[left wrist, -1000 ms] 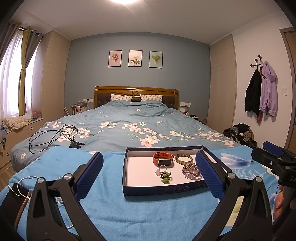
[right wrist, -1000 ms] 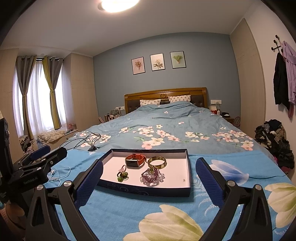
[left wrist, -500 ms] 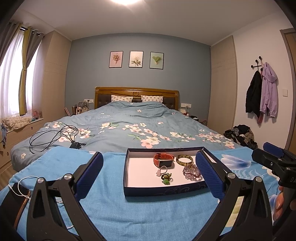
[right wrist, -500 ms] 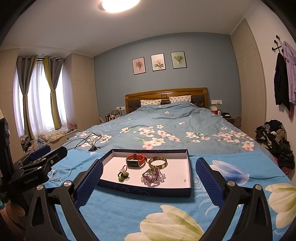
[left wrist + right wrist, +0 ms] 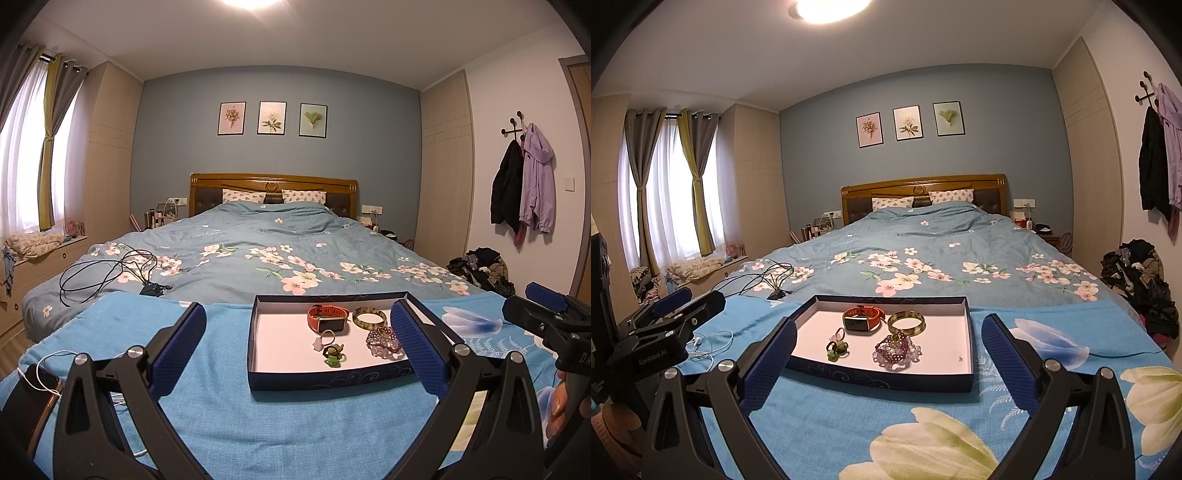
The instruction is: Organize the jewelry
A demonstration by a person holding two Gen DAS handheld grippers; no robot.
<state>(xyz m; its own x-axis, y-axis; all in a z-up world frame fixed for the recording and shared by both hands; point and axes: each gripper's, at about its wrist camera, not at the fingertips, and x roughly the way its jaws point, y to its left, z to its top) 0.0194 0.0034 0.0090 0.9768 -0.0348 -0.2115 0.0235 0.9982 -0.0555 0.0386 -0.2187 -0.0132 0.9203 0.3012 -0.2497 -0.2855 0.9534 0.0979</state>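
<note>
Your left gripper (image 5: 297,345) is spread wide with nothing between its blue pads; the same holds for your right gripper (image 5: 888,360). Both hover above the blue cloth (image 5: 221,398), short of the tray (image 5: 882,380), touching nothing.

Landmark: the tray, a shallow dark-blue box with a white floor, lying flat on the cloth at the foot of the bed (image 5: 258,243).

Contents, all relative to the tray:
- Orange watch (image 5: 863,319): toward its far wall, near the middle, on its side.
- Gold bangle (image 5: 906,322): toward its far wall, just right of the watch.
- Purple beaded bracelet (image 5: 897,350): on its floor nearer you, in front of the bangle.
- Ring with pale flower (image 5: 837,335): left of the bracelet, in front of the watch.
- Green-and-black piece (image 5: 837,349): just nearer you than the ring; whether they touch, you cannot tell.

Outside the tray: a white earphone cable (image 5: 709,343) lies on the cloth to its left, and black cables (image 5: 107,269) lie on the quilt beyond its far-left corner.
</note>
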